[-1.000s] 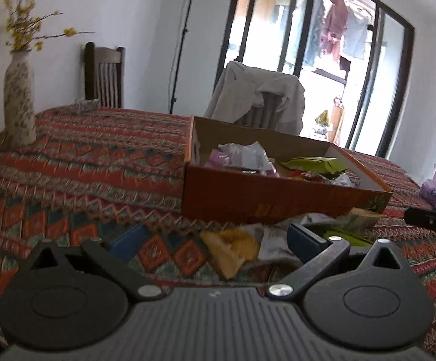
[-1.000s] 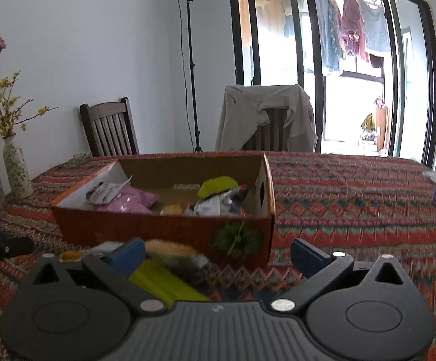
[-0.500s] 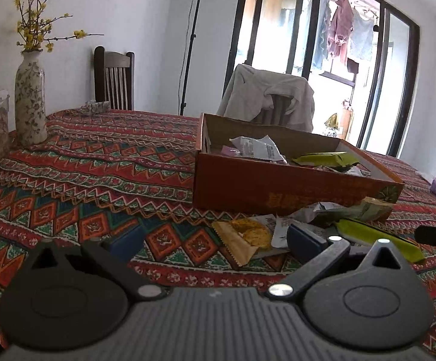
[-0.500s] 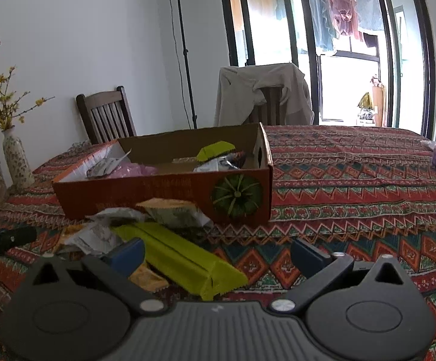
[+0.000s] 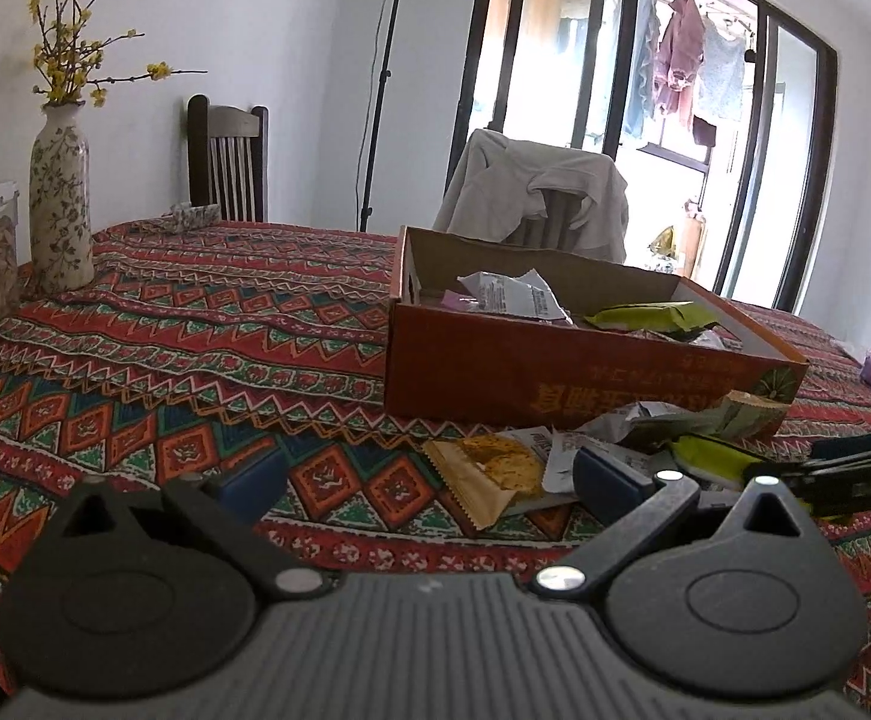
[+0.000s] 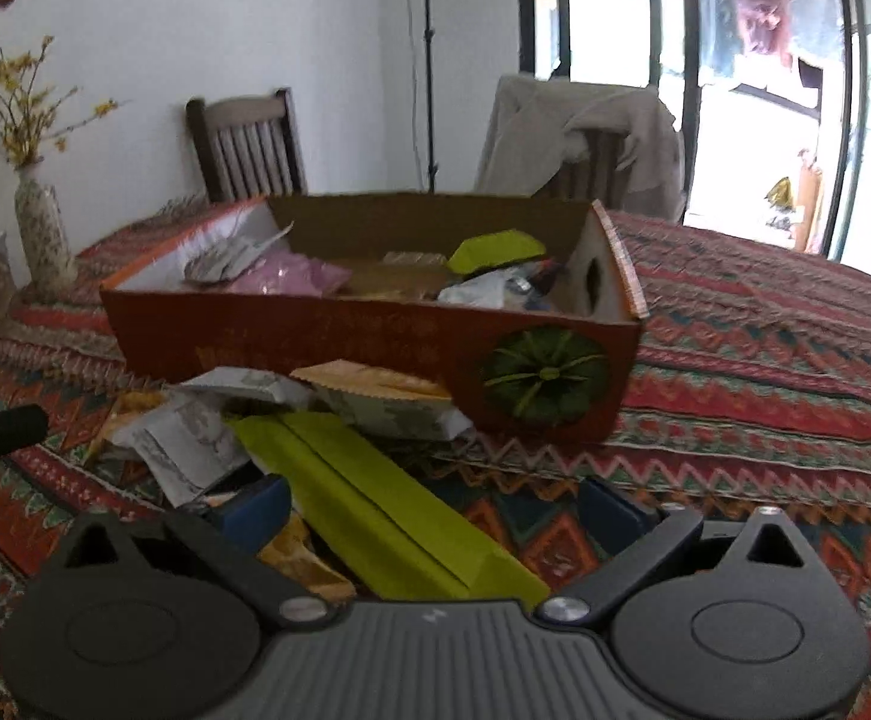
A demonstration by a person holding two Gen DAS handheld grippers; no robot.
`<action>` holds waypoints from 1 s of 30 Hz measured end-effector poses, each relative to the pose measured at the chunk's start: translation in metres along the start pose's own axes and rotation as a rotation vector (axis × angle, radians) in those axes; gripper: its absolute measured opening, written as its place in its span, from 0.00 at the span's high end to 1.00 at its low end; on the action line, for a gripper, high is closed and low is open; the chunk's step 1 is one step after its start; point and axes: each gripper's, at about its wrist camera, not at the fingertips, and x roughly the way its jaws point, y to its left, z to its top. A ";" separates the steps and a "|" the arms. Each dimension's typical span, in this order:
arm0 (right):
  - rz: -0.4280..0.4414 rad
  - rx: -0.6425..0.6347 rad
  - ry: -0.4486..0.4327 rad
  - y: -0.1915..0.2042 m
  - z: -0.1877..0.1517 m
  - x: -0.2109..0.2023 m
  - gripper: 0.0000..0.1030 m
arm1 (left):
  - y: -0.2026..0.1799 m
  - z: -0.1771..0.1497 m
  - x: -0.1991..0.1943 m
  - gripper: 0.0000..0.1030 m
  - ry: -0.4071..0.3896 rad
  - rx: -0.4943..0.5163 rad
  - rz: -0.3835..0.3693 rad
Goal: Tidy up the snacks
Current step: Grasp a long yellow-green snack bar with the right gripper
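Long lime-green flat snack packet lies on the desk directly between the spread fingers of the right hand-held gripper, long axis running near-right to far-left; right is nearer. Left hand-held gripper released, empty. Packet's near end hidden under gripper body. Orange cardboard box sits just beyond.
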 end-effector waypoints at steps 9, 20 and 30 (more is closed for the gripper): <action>0.024 -0.063 0.034 0.009 -0.009 0.008 0.32 | 0.002 0.000 0.002 0.00 0.011 -0.010 -0.005; 0.030 -0.244 0.006 0.037 -0.030 -0.027 0.61 | 0.002 0.000 0.002 0.00 0.013 -0.013 0.001; 0.054 -0.199 0.005 0.039 -0.016 -0.009 0.66 | 0.004 0.000 0.001 0.00 0.010 -0.029 0.002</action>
